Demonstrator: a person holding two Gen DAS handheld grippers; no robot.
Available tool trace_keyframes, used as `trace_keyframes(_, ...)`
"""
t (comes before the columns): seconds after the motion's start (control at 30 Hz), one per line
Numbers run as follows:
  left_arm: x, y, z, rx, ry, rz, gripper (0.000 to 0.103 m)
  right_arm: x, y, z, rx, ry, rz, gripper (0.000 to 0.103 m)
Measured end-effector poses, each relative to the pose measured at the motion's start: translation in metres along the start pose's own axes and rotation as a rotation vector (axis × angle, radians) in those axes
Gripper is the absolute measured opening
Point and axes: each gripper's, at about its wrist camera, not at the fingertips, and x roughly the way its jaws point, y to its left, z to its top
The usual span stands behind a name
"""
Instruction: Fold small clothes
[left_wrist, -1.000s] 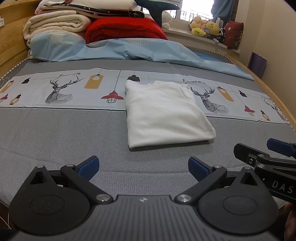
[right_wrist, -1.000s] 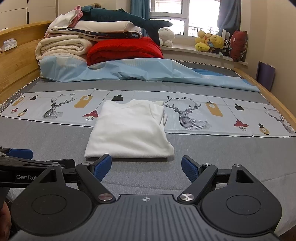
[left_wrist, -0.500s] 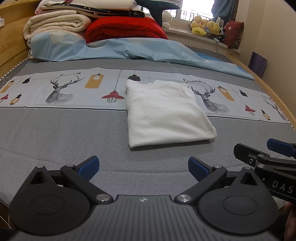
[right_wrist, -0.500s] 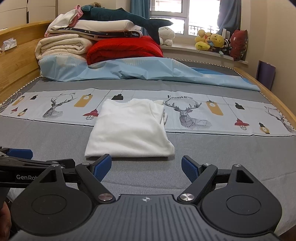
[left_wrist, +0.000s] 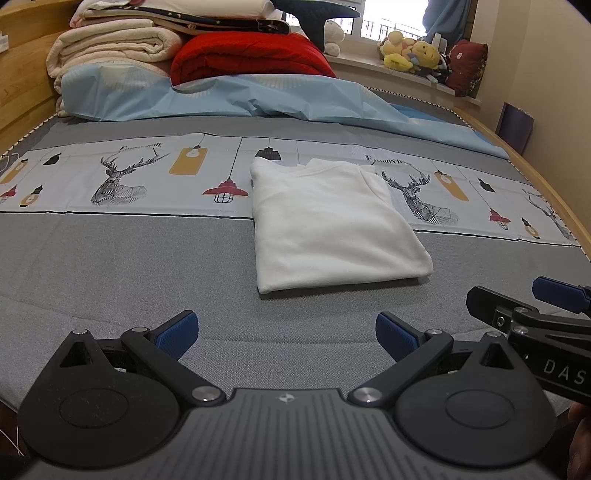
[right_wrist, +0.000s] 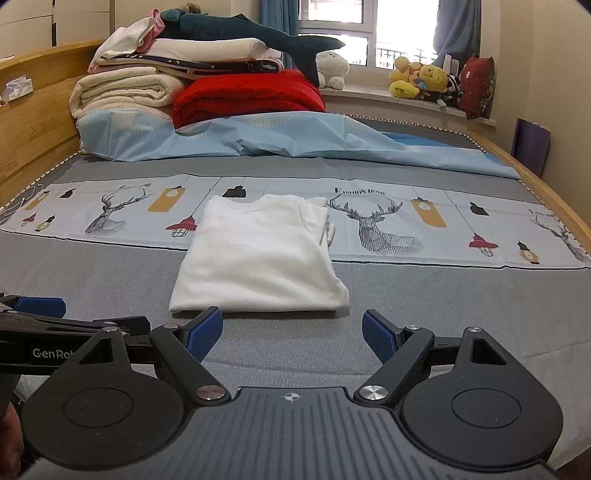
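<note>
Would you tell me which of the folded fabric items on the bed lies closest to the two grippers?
The white folded garment, lying alone on the grey sheet just ahead of both open grippers; the red quilt and cream blanket are stacked far back by the headboard.

The folded shirt (left_wrist: 332, 225) is lying on the bed (left_wrist: 110, 266), just ahead of both claws and touching neither. The left claw (left_wrist: 286, 334) is sitting to the left of the right claw (right_wrist: 291, 332), side by side. Behind the shirt, a sheet (right_wrist: 277, 136) is lying across the bed, and stacked blankets (right_wrist: 129, 92) are sitting behind it at the left, with plush toys (right_wrist: 424, 81) sitting on the windowsill (right_wrist: 369, 98) at the far right.
</note>
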Motion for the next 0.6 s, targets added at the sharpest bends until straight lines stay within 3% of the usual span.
trace_keyframes(0.6, 0.0016, 0.0023, -0.0027, -0.001, 0.005, -0.001, 0.102, 0.0021, -0.0008, -0.0014, 0.003, 0.006, 0.003, 0.084)
